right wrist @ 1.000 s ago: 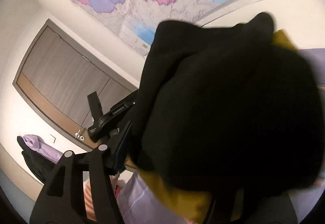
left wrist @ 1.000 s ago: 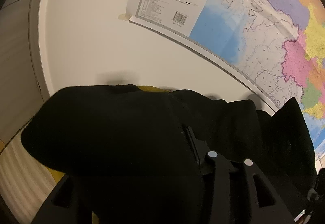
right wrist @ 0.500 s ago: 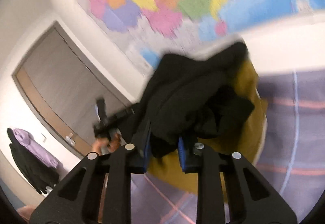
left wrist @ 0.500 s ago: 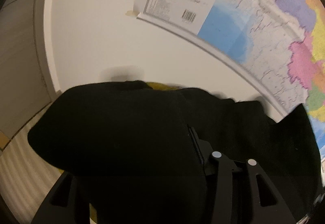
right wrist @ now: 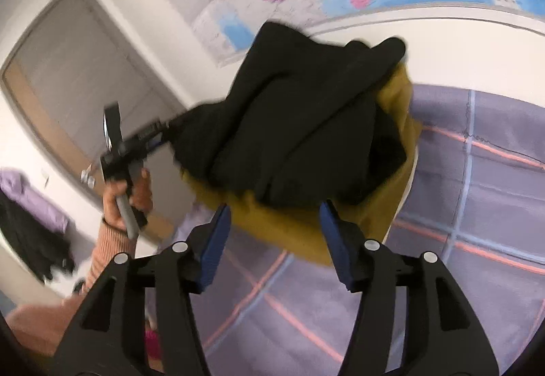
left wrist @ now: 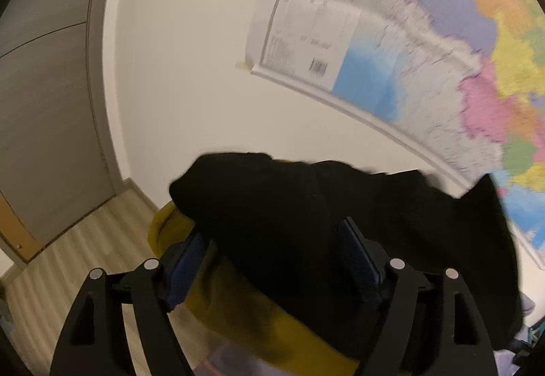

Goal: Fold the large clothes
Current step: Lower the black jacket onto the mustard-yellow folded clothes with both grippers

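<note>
A black garment with a mustard-yellow lining (right wrist: 306, 124) is bunched in the air over a purple checked bedspread (right wrist: 477, 205). In the right wrist view my right gripper (right wrist: 272, 233) is open, its blue pads just below the bundle, not touching it. My left gripper (right wrist: 160, 134) shows there at the bundle's left edge, held by a hand. In the left wrist view the left gripper (left wrist: 272, 253) has its jaws wide apart with the black and yellow cloth (left wrist: 306, 222) lying between and over them.
A coloured wall map (left wrist: 442, 52) hangs on the white wall. A grey door (right wrist: 78, 76) stands at left. Purple and black clothes (right wrist: 30, 216) hang at far left. Wooden floor (left wrist: 68, 256) shows below the left gripper.
My right gripper has opened and let go of the garment, and has drawn back below it. The left gripper's jaws have spread apart. The bundle has dropped lower toward the bed.
</note>
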